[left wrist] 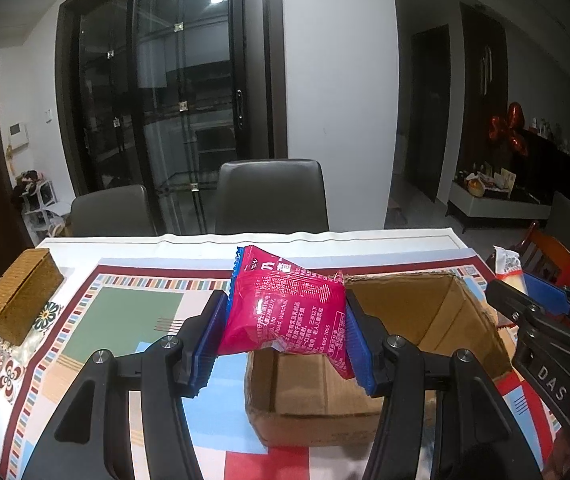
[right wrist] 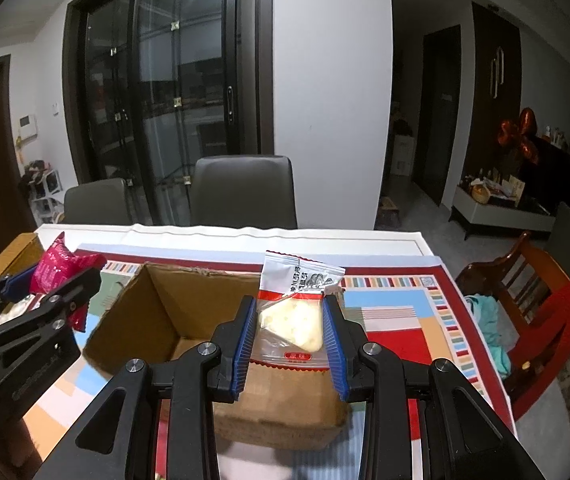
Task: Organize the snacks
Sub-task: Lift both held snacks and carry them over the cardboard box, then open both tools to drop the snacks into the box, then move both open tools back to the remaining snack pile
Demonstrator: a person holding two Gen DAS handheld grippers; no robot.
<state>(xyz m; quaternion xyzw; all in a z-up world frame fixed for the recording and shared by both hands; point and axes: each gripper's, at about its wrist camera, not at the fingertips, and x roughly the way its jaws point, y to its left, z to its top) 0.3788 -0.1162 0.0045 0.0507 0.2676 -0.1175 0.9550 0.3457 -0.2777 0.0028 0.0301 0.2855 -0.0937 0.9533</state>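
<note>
Patterned cloth, red-bordered with pastel blocks, covers the table and gives the whole work area a flat, bright ground. On it stands the open cardboard box, flaps up and mouth clear, filling the left wrist view from about 3 o'clock to 6 o'clock; it is probably the collecting point, since both grippers hold their loads over or beside it. A woven lidded basket sits well apart at 9 o'clock in the same view, shut and untouched (possibly another store, I cannot tell). Two grey chairs stand behind the far table edge at 12 o'clock. The left gripper has its blue pads pressed on the sides of a puffy pink snack packet, jaws about half spread because the air-filled pouch is wide; the packet hangs just above the box's near-left corner, tilted, lower corner drooping toward the rim. The right gripper clamps a white-and-clear snack packet, jaws much narrower since this pouch is slim, held upright over the box's near-right wall, a pale wedge showing through the clear part. Each packet is gripped by its flanks, not its crimped ends, which likely keeps it from slipping. Judgement: both are poised for dropping into the box; the pink one looks less squarely over the opening.
</note>
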